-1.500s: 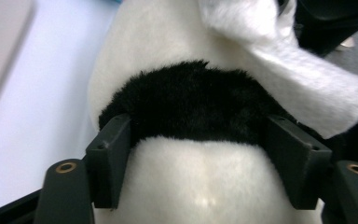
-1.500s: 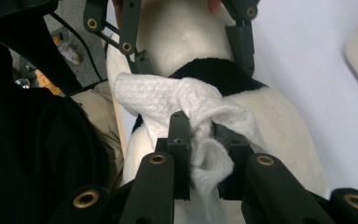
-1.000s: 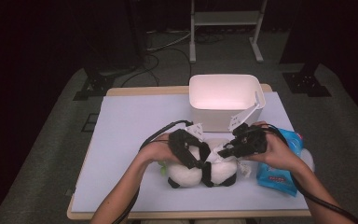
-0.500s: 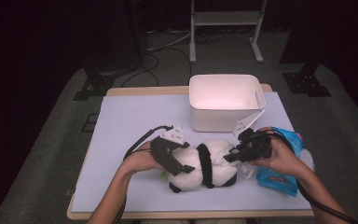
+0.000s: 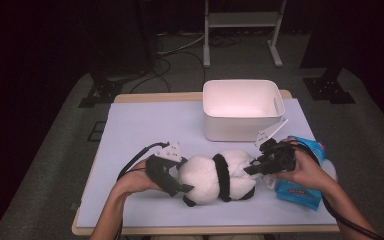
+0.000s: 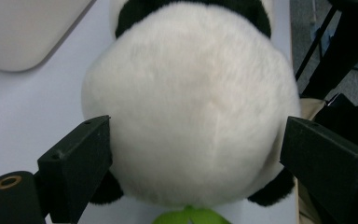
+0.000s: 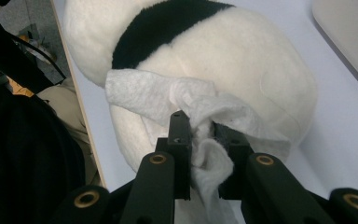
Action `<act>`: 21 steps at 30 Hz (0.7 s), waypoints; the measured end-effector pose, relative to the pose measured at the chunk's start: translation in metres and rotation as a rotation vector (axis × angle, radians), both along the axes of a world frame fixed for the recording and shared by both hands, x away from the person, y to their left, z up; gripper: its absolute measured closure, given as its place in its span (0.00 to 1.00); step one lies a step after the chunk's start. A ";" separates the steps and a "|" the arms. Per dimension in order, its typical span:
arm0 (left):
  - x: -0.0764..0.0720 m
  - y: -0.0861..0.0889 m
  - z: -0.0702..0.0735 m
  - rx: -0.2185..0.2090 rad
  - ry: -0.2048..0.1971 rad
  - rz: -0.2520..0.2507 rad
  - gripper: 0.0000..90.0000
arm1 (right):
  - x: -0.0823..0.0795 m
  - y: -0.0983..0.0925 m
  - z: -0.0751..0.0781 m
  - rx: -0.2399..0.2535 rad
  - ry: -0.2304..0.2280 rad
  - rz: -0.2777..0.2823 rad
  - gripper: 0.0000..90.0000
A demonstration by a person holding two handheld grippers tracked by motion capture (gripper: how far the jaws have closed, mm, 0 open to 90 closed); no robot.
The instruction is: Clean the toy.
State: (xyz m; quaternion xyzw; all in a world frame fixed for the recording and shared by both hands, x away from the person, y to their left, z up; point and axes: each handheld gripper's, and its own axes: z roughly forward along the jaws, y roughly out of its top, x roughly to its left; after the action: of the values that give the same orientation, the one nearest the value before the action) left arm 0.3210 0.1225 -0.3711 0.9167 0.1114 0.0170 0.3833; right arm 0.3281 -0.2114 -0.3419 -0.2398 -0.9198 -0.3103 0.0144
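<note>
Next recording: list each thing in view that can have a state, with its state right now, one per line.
Black-and-white plush panda: lying on its side on the table.
White cloth wipe: pinched, pressed on the panda.
Right tool: shut on the wipe.
Left tool: open, jaws just opening, straddling the panda.
White plastic bin: upright, looks empty.
Blue wipes pack: lying flat.

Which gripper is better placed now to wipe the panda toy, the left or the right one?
The right gripper: it is shut on the white wipe, which lies against the panda toy. The left gripper has just been opening, its jaws wide around the toy's head.
</note>
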 end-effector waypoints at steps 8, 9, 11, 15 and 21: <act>0.008 0.002 -0.009 -0.030 0.025 0.031 0.15 | -0.002 -0.003 0.004 -0.001 -0.026 -0.009 0.86; 0.010 0.002 -0.009 -0.032 0.032 0.045 0.15 | -0.001 -0.002 0.006 -0.004 -0.039 -0.003 0.87; 0.011 0.001 -0.010 -0.032 0.037 0.049 0.15 | 0.000 0.002 0.012 -0.008 -0.044 0.002 0.87; 0.012 0.001 -0.011 -0.050 0.033 0.045 0.15 | 0.004 0.017 0.021 -0.015 -0.049 0.037 0.87; 0.014 0.002 -0.012 -0.057 0.033 0.041 0.15 | 0.013 0.053 0.023 -0.056 -0.049 0.088 0.87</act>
State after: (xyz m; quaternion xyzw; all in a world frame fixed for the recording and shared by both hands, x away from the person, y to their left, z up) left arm 0.3345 0.1248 -0.3829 0.9030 0.1369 0.0067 0.4071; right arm 0.3408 -0.1583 -0.3189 -0.1917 -0.9378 -0.2893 -0.0013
